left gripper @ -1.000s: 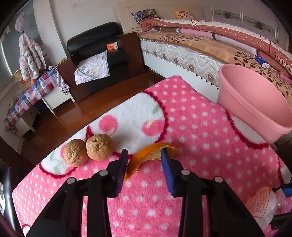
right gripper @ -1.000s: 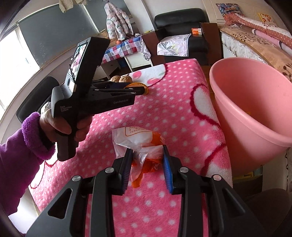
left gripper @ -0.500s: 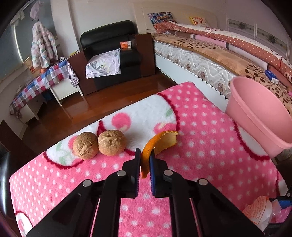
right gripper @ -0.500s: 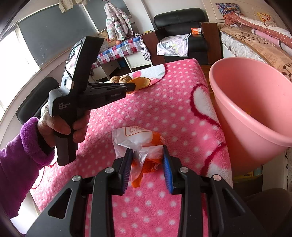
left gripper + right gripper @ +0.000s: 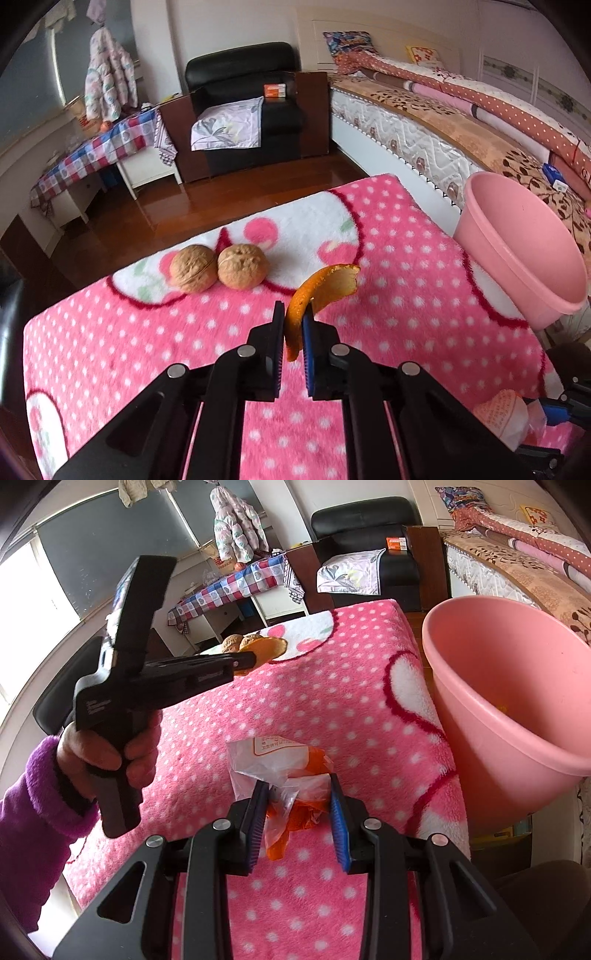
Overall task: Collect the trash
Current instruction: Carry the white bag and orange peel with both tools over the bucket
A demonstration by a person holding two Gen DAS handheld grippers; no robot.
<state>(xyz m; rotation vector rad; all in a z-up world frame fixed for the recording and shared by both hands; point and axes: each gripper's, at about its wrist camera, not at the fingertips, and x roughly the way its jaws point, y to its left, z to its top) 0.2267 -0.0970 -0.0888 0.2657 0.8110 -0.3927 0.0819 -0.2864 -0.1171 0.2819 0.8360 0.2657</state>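
Note:
A curled orange peel (image 5: 321,290) is pinched between the pads of my left gripper (image 5: 293,317), which is shut on it and holds it a little above the pink dotted blanket (image 5: 406,295). In the right wrist view the same left gripper (image 5: 245,661) points toward the far end of the blanket with the orange peel (image 5: 271,648) at its tip. My right gripper (image 5: 297,794) sits low near the blanket's front edge. Its pads press on a crumpled clear plastic wrapper (image 5: 277,760) with orange scraps inside. A pink basin (image 5: 498,686) stands to the right of the blanket.
Two walnuts (image 5: 218,271) lie side by side on the white patch at the blanket's far end, just left of the peel. A hand in a purple sleeve (image 5: 33,801) holds the left gripper. The pink basin (image 5: 517,240) stands between blanket and bed (image 5: 443,122). Wooden floor lies beyond.
My left gripper closed on the orange peel, lifted it off the blanket and rolled slightly. The right gripper and its wrapper stayed put.

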